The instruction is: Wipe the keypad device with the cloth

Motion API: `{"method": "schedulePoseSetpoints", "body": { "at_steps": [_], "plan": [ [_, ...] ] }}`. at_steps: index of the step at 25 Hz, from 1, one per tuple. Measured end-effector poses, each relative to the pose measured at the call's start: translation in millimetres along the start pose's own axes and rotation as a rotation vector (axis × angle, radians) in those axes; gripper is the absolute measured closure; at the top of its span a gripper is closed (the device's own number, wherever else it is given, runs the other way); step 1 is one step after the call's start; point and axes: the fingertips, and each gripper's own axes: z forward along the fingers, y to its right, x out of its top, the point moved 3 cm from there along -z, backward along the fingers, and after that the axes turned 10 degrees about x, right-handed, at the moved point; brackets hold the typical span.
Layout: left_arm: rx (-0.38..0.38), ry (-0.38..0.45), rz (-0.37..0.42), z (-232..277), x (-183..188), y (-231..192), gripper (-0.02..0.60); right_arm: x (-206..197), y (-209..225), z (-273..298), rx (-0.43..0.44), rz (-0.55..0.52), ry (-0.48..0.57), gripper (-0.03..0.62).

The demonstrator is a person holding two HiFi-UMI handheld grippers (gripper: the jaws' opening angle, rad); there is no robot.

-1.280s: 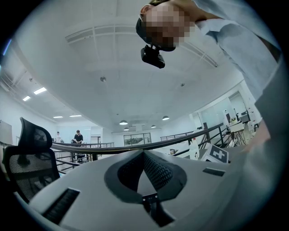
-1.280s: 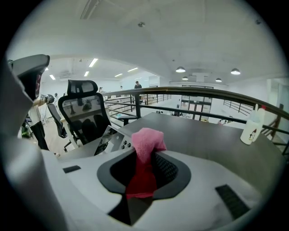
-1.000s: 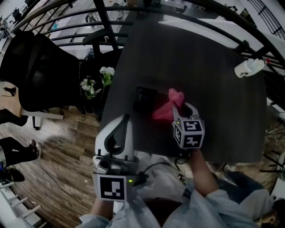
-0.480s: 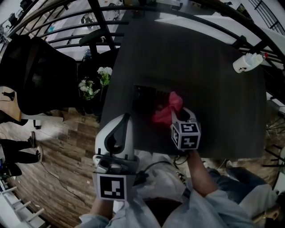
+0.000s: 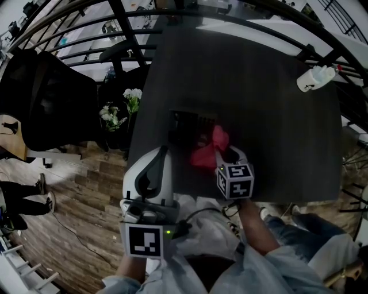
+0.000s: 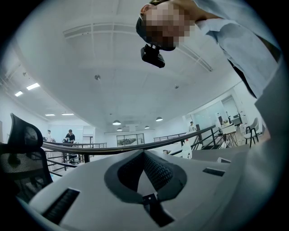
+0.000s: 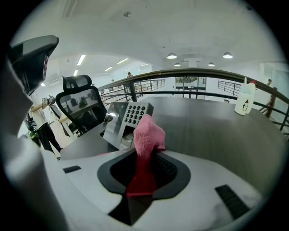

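Note:
The keypad device (image 5: pixel 188 126) is a dark box near the table's left front edge; in the right gripper view it shows as a grey sloped box (image 7: pixel 128 118) with rows of dark buttons. My right gripper (image 5: pixel 225 153) is shut on the pink cloth (image 5: pixel 208 150), which lies against the device's near right side. The cloth (image 7: pixel 147 135) sticks up between the jaws. My left gripper (image 5: pixel 160 151) is held off the table's left edge, close to the body, pointing upward. Its jaws (image 6: pixel 144 155) are shut with nothing between them.
A white bottle (image 5: pixel 313 78) lies near the dark table's (image 5: pixel 270 109) far right corner, in front of a curved black railing (image 5: pixel 270 17). A black office chair (image 5: pixel 46 97) and white flowers (image 5: pixel 131 95) stand on the wood floor at left.
My right gripper has drawn the pink cloth back toward me and a little left across the device. The left gripper has stayed where it was.

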Motion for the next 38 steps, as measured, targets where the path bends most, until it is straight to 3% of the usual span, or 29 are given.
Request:
{"method": "schedulePoseSetpoints", "body": {
  "at_steps": [13,38],
  "plan": [
    [-0.002,0.020,-0.003,1.7,6.6,9.5,0.578,6.6,-11.9,-29.1,0.068,0.029,0.060,0.503],
    [0.004,0.101,0.001,21.1,32.2,17.3,0.578,135.3,-34.3,-115.8,0.115,-0.132,0.480,0.503]
  ]
}}
